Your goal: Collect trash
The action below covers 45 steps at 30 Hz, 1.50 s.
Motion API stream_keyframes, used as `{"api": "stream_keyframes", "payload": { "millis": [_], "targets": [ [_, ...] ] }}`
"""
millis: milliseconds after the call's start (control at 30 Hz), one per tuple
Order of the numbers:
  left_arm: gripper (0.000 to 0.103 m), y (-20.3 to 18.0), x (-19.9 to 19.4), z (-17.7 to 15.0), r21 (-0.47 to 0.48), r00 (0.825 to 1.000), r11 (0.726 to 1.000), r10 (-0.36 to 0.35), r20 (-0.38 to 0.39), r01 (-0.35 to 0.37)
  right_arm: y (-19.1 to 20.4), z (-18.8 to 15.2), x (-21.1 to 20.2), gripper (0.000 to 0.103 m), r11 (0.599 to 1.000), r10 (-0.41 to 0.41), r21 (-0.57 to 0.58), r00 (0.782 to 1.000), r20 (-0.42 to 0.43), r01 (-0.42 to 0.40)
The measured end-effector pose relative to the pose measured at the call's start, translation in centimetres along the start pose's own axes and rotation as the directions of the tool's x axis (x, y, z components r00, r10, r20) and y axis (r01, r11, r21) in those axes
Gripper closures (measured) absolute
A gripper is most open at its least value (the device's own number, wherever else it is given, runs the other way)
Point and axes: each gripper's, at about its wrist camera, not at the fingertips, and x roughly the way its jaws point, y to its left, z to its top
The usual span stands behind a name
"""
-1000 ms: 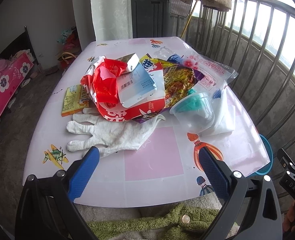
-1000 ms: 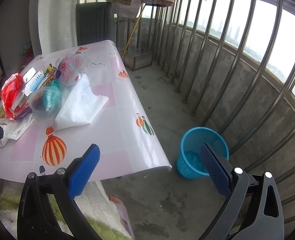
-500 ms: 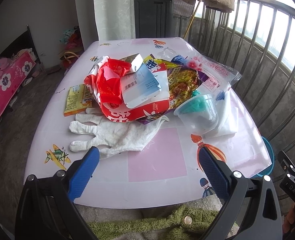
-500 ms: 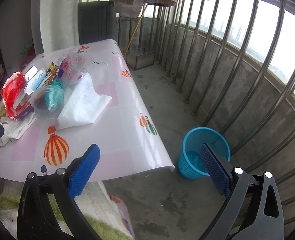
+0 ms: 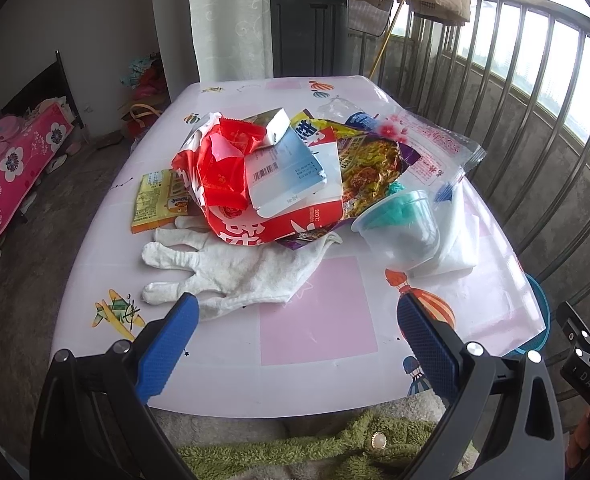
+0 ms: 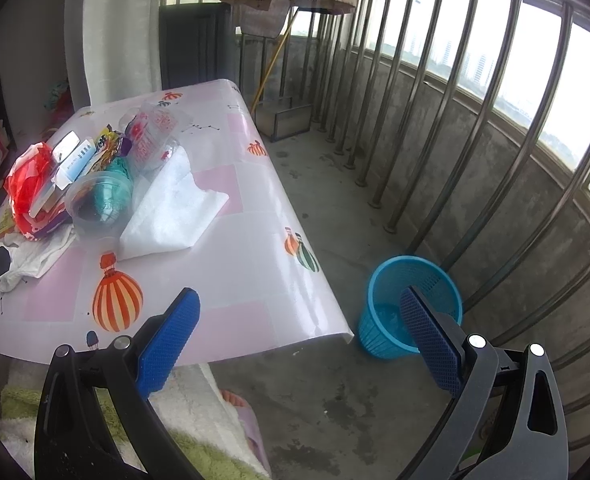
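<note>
A pile of trash lies on the pink table [image 5: 315, 344]: a red wrapper [image 5: 223, 160], a white-blue carton [image 5: 287, 172], a yellow packet [image 5: 155, 200], a white glove [image 5: 235, 272], a clear cup with teal stuff [image 5: 399, 228], a white napkin [image 6: 175, 208] and a clear printed bag [image 5: 435, 152]. My left gripper [image 5: 295, 320] is open and empty over the table's near edge, just short of the glove. My right gripper [image 6: 299, 308] is open and empty, off the table's right corner. A blue mesh bin [image 6: 411, 304] stands on the floor beyond it.
A metal balcony railing [image 6: 475, 120] runs along the right. A metal dustpan [image 6: 283, 120] and a broom lean at the far wall. A pink floral bed [image 5: 7, 164] is at the left. Green and white fabric [image 5: 315, 452] lies under both grippers.
Both grippers have shifted slightly, so the table and pile sit a little differently in view. Both stay open and nothing on the table has moved.
</note>
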Motion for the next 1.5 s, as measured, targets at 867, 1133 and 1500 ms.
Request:
{"api": "stream_keyframes", "payload": {
  "millis": [867,1133,1500],
  "targets": [
    [0.006,0.7,0.1,-0.3,-0.003,1.000,1.000,0.015,-0.005,-0.015,0.6,0.1,0.1,0.008,1.000,0.006,0.001,1.000,-0.006,-0.006],
    [0.006,0.6,0.1,-0.3,-0.006,1.000,1.000,0.023,-0.007,-0.023,0.7,0.3,-0.1,0.008,1.000,0.017,-0.004,1.000,0.000,-0.017],
    [0.006,3.0,-0.2,0.2,-0.051,1.000,0.998,0.023,0.022,-0.021,3.3,2.0,-0.6,0.008,0.997,0.059,-0.053,0.996,0.067,-0.055]
  ]
}}
